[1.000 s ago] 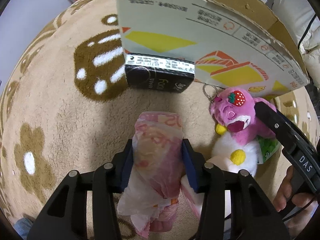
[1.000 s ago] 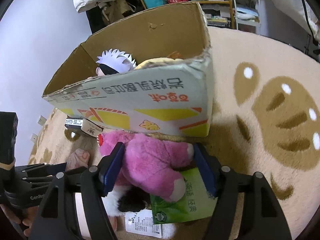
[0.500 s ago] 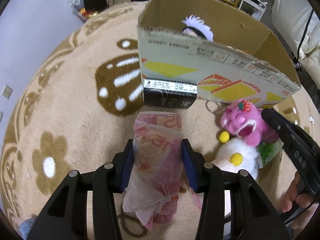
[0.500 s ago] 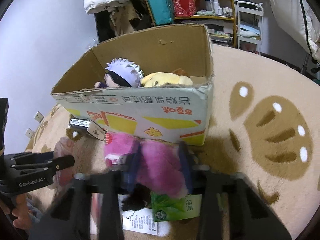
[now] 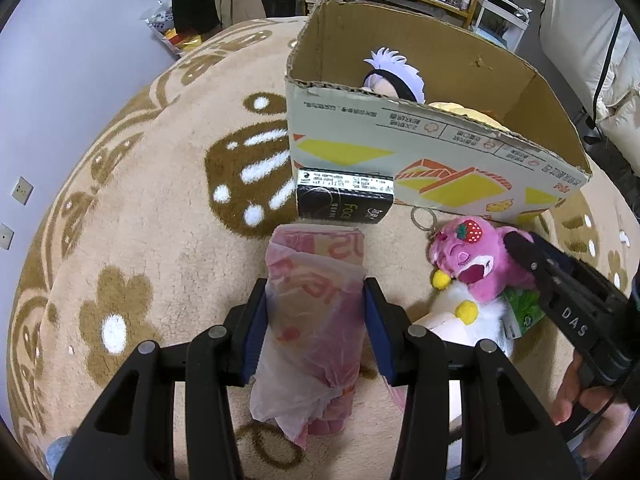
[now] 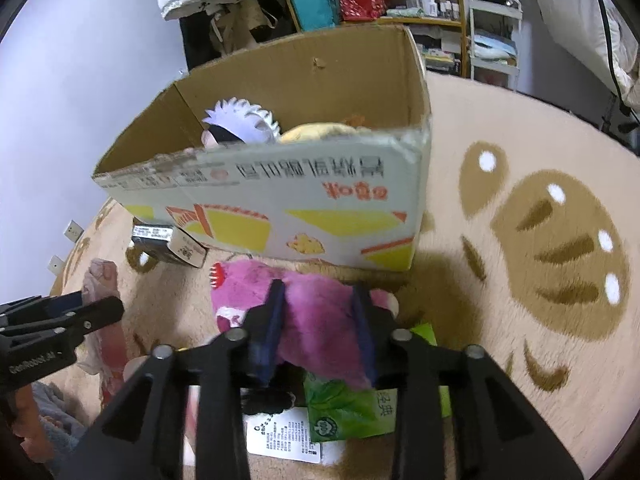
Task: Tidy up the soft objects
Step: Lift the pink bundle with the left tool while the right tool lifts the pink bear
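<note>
My left gripper (image 5: 316, 300) is shut on a pink bundle wrapped in thin plastic (image 5: 314, 320) and holds it above the rug. My right gripper (image 6: 318, 304) is shut on a pink plush toy (image 6: 312, 312); the same toy with a strawberry on its head shows in the left wrist view (image 5: 476, 256). An open cardboard box (image 5: 420, 136) stands just beyond both, also in the right wrist view (image 6: 304, 204). Inside it are a white-haired doll (image 6: 240, 120) and a yellow plush (image 6: 320, 132).
A black packet (image 5: 344, 200) lies against the box front. A white plush (image 5: 468, 316), a green packet (image 6: 352, 408) and a white label (image 6: 284, 436) lie under the pink toy. The beige patterned rug (image 5: 160, 240) spreads around. Shelves (image 6: 400, 4) stand behind.
Both grippers have risen and pulled back, so the box interior now shows. The right gripper's fingers have closed from wide apart onto the pink plush. The left still holds the bundle.
</note>
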`<state>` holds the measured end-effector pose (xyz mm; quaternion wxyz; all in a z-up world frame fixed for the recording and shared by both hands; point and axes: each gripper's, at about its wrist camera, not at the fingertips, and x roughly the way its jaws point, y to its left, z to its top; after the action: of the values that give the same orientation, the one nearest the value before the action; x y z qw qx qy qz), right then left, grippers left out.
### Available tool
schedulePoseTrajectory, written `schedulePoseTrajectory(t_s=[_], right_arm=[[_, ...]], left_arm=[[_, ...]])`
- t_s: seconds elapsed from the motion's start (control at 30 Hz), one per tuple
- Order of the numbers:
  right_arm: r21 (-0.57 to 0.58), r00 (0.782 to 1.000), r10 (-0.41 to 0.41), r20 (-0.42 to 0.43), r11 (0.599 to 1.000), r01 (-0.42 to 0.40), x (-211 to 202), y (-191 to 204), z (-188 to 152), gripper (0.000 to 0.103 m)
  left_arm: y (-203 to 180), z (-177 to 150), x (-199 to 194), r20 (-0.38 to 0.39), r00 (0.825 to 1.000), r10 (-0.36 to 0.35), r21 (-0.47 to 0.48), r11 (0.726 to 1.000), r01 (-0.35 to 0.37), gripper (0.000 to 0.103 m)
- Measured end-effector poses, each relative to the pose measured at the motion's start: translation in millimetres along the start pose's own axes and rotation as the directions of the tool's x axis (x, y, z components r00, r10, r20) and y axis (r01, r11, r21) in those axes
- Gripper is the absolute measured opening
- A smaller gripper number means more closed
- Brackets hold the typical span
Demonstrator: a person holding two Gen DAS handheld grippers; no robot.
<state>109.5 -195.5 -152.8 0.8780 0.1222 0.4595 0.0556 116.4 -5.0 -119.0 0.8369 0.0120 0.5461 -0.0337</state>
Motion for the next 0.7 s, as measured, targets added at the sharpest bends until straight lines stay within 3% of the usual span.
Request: schedulePoseTrajectory(t_s=[0.07,0.13,0.2,0.27,0.3,0.33,0.4,0.5,0.57,0.7], right_arm=[[0.009,1.000,-0.005,0.001,1.000,0.005,1,0,-1,0.040],[0.022,1.000,-0.009,-0.008,1.000,0.009,4,-1,-3,0.053],[0.032,1.000,-0.016,-0.001,0.999,0.016,4,-1,-3,0.054],[0.058,0.999,-0.033,-0.005,0.998,0.033,5,-5,-3,0.066],[0.080,0.999,-0.027,-0.018,0.996,0.029,9,-9,-4,0.083],[0.113,0.999,-0.002,-0.037,0.994,0.006,13,-15,-5,0.086],[0.177,0.997,0.055,-0.053,0.983,-0.045,17,-26,-5,0.086],[0.161,0.997,0.063,-0.046,0.985,-0.055,16,-24,-2,0.085],[0.148,0.996,0.084,-0.040,0.986,-0.078,14,-20,0,0.074],[0.107,0.998,0.058,-0.018,0.993,-0.055,10,-13,3,0.068]], left_arm=[[1,0,-1,-0.001,1.000,-0.003,-0.004,1.000,0.003,0.044],[1,1,-1,0.000,1.000,-0.004,-0.004,1.000,0.004,0.044],[1,1,0,-0.001,1.000,-0.003,-0.005,1.000,0.003,0.044],[1,1,1,-0.004,1.000,-0.005,-0.004,1.000,0.005,0.044],[2,1,1,-0.004,1.000,-0.004,-0.005,1.000,0.004,0.044],[1,1,1,-0.004,1.000,-0.005,-0.005,1.000,0.005,0.044],[1,1,1,-0.005,1.000,-0.005,-0.003,1.000,0.005,0.044],[1,2,2,-0.006,1.000,-0.006,0.000,1.000,0.006,0.044],[0,2,2,-0.006,1.000,-0.006,0.000,1.000,0.006,0.044],[1,2,3,-0.008,1.000,-0.011,-0.008,1.000,0.011,0.044]])
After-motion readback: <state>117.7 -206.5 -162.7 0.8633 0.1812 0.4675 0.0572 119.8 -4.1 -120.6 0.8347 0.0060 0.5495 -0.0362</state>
